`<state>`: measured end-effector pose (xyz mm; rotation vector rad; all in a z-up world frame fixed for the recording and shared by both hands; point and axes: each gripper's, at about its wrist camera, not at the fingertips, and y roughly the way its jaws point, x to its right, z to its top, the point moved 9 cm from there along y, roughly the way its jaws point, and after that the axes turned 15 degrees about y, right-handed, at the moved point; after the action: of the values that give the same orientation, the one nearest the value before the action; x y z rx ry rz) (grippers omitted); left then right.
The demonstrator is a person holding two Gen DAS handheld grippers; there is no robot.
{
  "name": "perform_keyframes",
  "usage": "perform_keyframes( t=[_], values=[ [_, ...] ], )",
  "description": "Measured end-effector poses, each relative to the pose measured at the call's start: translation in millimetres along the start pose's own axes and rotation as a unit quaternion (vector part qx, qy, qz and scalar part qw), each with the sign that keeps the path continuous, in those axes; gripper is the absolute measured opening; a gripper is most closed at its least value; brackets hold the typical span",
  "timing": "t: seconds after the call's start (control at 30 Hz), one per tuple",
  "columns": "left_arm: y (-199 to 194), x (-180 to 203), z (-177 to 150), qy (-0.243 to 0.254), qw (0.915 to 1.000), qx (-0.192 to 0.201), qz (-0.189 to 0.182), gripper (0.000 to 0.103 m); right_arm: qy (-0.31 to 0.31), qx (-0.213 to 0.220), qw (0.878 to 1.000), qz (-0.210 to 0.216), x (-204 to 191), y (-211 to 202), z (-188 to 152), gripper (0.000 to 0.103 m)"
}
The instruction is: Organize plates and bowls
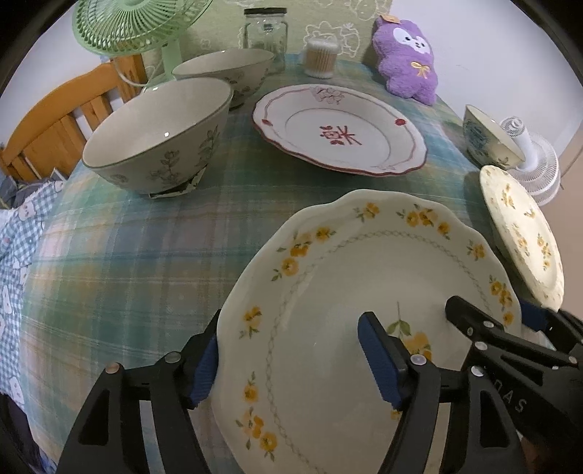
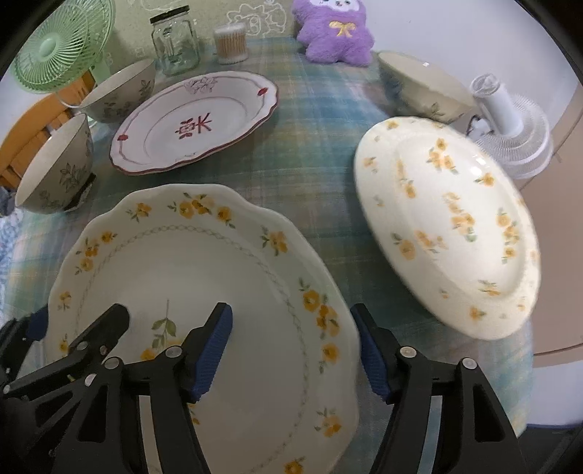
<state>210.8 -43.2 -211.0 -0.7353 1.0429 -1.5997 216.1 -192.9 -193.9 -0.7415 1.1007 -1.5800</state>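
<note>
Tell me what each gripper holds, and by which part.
Nothing is held. The left gripper and right gripper straddle opposite rim edges of the yellow-flowered plate, jaws open.

You've got a plaid-clothed table [image 1: 127,255] | on it: yellow-flower plates [image 2: 204,291], [image 2: 448,222] | red-trimmed plate [image 1: 339,129] | grey bowls [image 1: 156,135] | jar [image 1: 265,34], plush toy [image 1: 406,58].

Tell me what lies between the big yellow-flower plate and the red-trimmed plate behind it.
Nothing visible: only bare plaid tablecloth separates the yellow-flower plate from the red-trimmed plate. Both grippers, left and right, straddle its opposite rims, jaws open.
</note>
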Motion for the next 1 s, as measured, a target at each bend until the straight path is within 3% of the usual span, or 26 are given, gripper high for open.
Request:
perform_keyframes(
  t=[0.1, 0.3, 0.63, 1.0],
  values=[
    [-8, -2, -2, 0.002, 1.0, 0.003, -0.009, 0.08, 0.011, 0.011, 1.0, -0.005, 4, -11, -1, 0.08],
    [-30, -6, 1, 0.028, 0.9989, 0.028, -0.026, 0.092, 0.043, 0.046, 0.998, -0.006, 8, -44, 1, 0.081],
    [-68, 23, 18, 0.095, 0.9919, 0.077, -0.035, 0.096, 0.081, 0.082, 0.993, 0.028, 22, -89, 16, 0.081],
    [-78, 59, 56, 0.05, 0.9942, 0.095, -0.005, 0.096, 0.043, 0.085, 0.994, 0.045, 64, -94, 60, 0.081]
  ],
)
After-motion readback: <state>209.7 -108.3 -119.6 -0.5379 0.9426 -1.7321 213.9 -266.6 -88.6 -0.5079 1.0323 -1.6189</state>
